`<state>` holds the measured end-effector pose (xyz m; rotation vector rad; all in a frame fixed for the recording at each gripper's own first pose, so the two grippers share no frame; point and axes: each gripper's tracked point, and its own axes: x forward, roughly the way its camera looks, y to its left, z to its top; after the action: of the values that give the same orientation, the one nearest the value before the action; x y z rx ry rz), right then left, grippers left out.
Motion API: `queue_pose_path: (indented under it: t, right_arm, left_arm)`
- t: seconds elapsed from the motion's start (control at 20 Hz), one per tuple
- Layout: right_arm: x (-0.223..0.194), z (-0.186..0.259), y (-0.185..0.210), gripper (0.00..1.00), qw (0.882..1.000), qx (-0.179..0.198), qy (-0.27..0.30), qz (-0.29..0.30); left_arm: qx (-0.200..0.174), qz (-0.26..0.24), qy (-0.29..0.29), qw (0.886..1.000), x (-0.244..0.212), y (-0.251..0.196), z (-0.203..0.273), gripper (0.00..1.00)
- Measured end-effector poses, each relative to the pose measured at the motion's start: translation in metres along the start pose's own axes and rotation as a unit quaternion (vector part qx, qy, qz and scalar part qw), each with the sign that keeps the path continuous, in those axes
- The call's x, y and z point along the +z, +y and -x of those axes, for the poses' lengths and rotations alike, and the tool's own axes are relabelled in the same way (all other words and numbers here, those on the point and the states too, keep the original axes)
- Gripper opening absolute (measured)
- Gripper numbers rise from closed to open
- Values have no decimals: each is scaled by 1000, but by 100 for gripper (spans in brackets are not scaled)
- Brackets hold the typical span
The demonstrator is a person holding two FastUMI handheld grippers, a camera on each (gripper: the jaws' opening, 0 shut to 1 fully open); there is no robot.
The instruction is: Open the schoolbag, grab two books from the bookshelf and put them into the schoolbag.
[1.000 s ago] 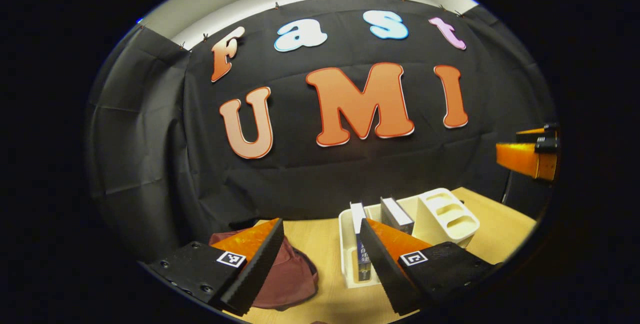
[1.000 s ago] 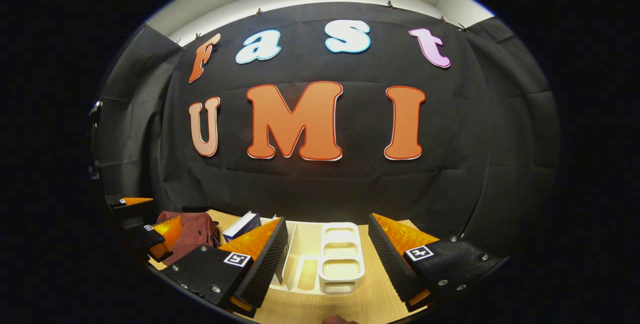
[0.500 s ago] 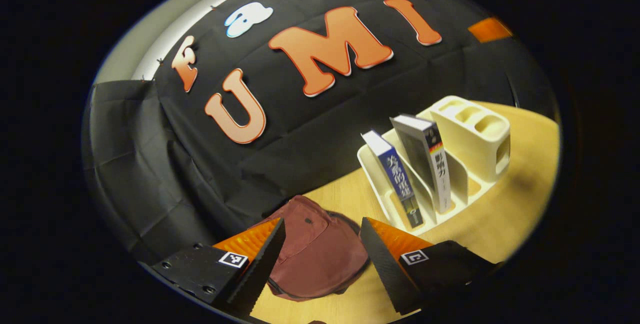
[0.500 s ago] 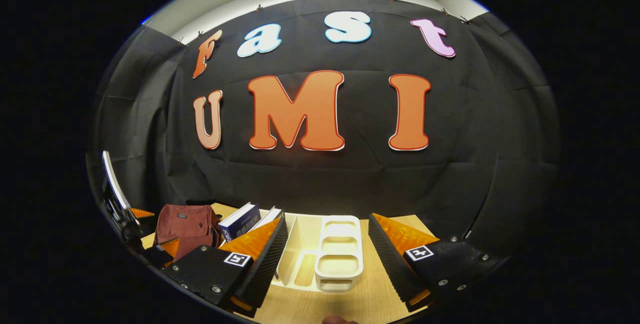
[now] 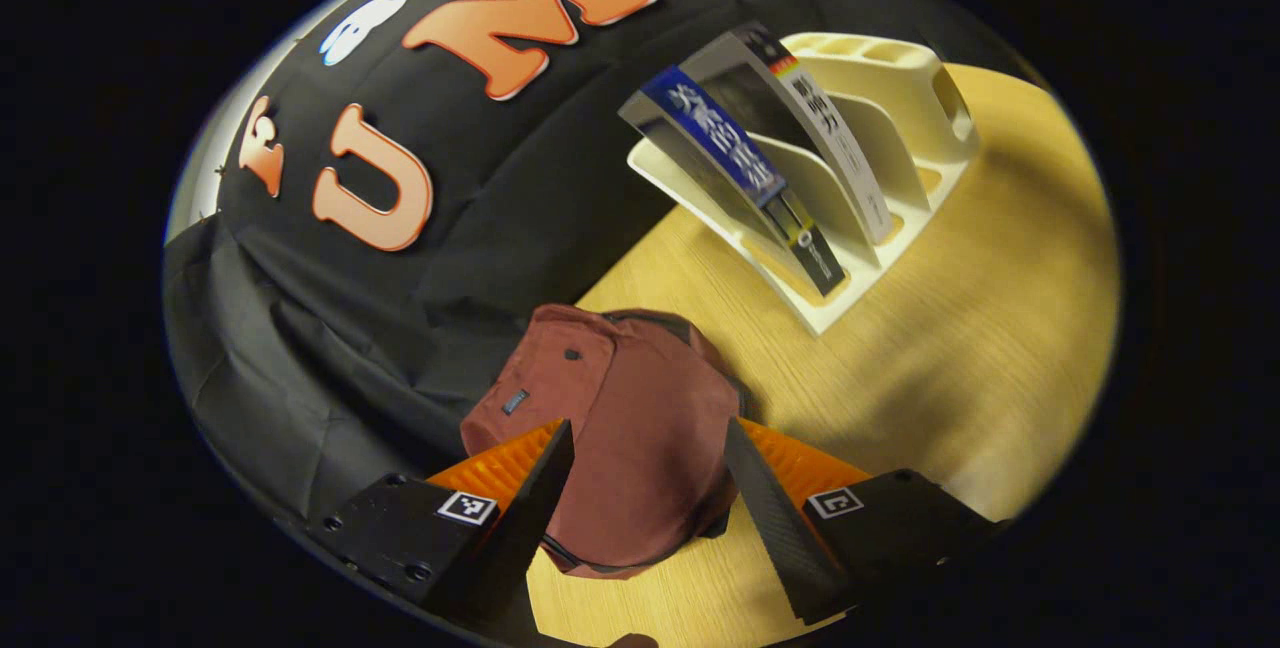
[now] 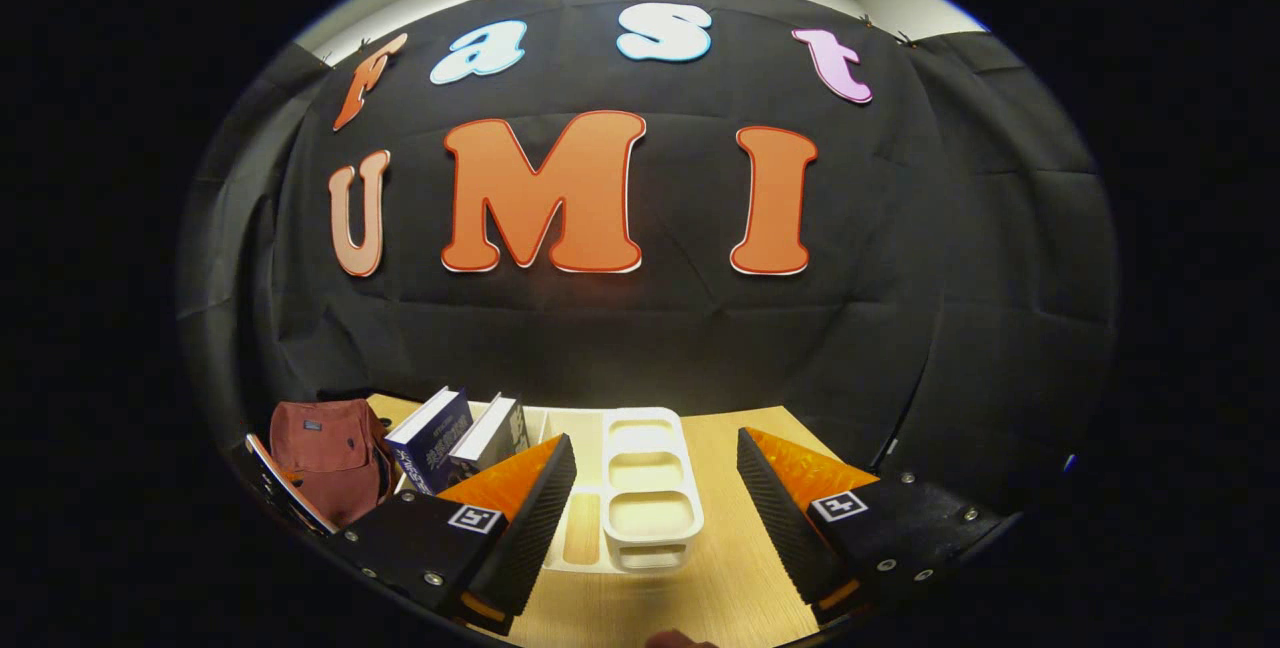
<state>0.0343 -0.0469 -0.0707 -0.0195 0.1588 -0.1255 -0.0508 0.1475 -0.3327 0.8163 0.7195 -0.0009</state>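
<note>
Now: left gripper [image 5: 648, 488] fingers spread above schoolbag [image 5: 620, 438] | right gripper [image 6: 655, 503] spread facing bookshelf [image 6: 650, 488]

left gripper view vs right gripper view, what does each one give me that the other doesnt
Left gripper view: a close look down on the schoolbag, seen between the open fingers of the left gripper, plus the printed spines of the blue book and the white-spined book.

Right gripper view: the open right gripper held level in front of the organiser's stacked cups, with the books' page edges towards the camera.

Both: the schoolbag, two books leaning in the white bookshelf and the wooden table.
</note>
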Motion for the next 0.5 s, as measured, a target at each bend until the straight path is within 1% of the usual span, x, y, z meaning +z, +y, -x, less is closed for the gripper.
queue_pose_path:
  t: [0.25,0.4,0.5]
  right_arm:
    - [-2,-7,3,96,1000,-22,11,0]
    - [0,-10,3,96,1000,-30,9,3]
    - [-1,-12,4,96,999,-33,11,2]
  left_arm:
    - [-17,-24,27,999,-29,-13,-27,96]
    - [-20,-34,46,998,-39,-16,-44,96]
    - [-21,-39,47,998,-40,-19,-51,96]
